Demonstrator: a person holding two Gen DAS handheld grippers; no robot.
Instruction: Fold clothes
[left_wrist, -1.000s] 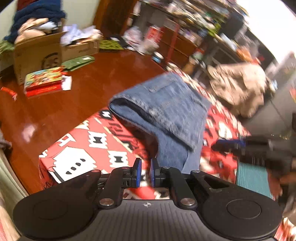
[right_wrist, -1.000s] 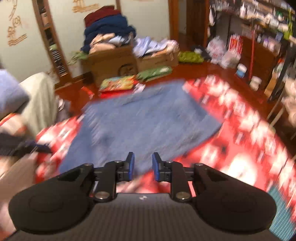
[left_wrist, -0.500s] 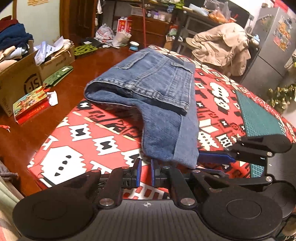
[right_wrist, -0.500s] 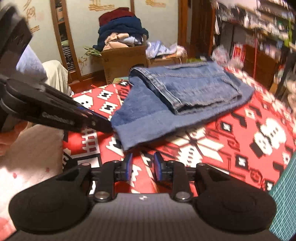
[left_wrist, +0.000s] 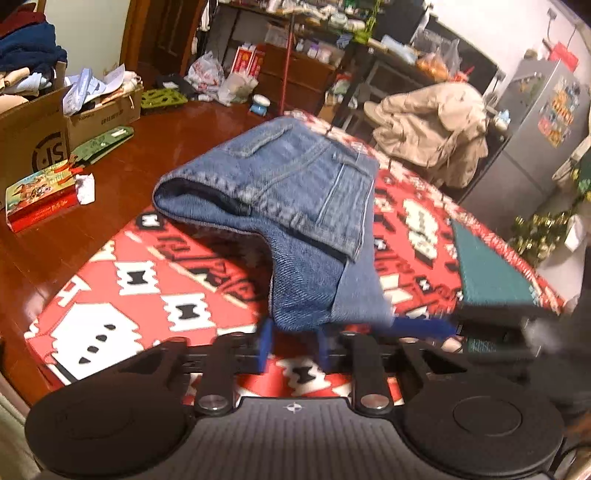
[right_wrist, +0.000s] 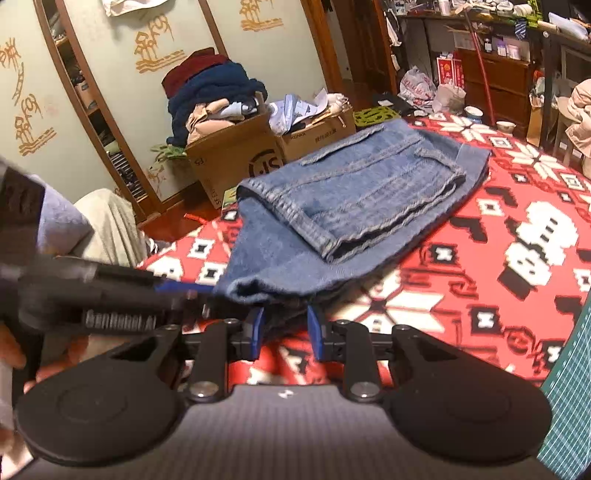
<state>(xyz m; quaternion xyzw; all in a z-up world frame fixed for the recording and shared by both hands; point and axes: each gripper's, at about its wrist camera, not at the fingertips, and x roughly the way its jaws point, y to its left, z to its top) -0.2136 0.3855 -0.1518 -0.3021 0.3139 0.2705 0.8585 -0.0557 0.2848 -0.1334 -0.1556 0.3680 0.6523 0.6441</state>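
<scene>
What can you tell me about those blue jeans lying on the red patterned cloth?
The jeans are faded blue denim, folded into a thick bundle with stitched seams and a pocket flap showing on top. They lie on the red patterned cloth. One loose end reaches toward the cameras, its edge lying just ahead of the left claw and the right claw.

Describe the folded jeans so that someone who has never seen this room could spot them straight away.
Find the table covered by the red cloth with black and white patterns. The jeans lie on it, folded into a thick stack, with their near end by both sets of blue gripper fingers. They are the only blue denim on that cloth; the dark blue heap of clothes sits on a cardboard box behind the table.
</scene>
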